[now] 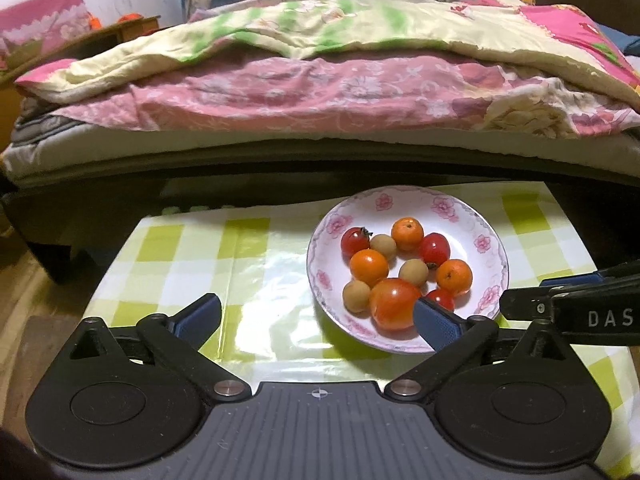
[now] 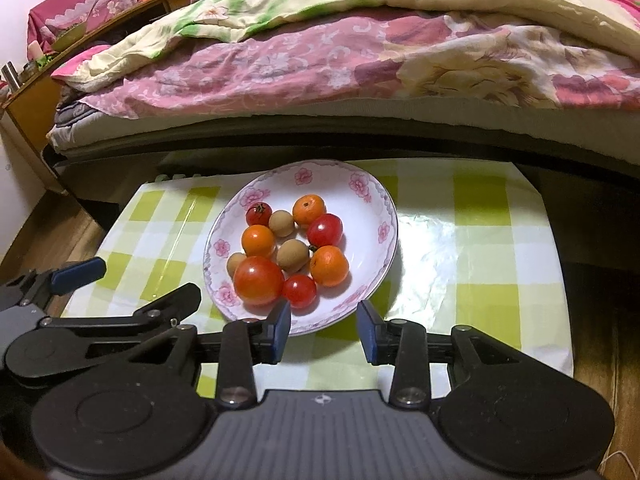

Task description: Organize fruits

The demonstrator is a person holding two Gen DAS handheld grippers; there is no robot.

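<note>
- A flowered plate (image 1: 490,248) of small fruit sits on a desk (image 1: 192,264) covered in a green-and-white checked cloth, with a bed (image 1: 320,92) under pink and cream quilts rising beyond it.
- The left gripper (image 1: 318,316) stands wide open, empty, low over the cloth; the plate lies ahead and to its right, not between its fingers.
- Its right finger (image 1: 436,322) reaches over the plate's near rim, its tip right up against the big tomato (image 1: 392,304); whether the two touch cannot be told. The other finger hangs over bare cloth, well to the left of the plate.
- The right gripper (image 2: 323,330) is open at a narrower spread, holding nothing, and sits just short of the plate's near edge, the plate ahead and slightly left of it.
- From the right wrist view, a small red tomato (image 2: 299,290) lies closest, just beyond the gripper's left finger (image 2: 280,328), with the big tomato beside it further left.
- Three small oranges, among them one (image 2: 329,266) at the right of the pile, three pale brown round fruits (image 2: 293,255) and more small tomatoes are bunched together in the plate's middle, many touching.
- The left gripper shows at the lower left of the right wrist view, close beside the right one; the right gripper's arm enters the left wrist view from the right edge.
</note>
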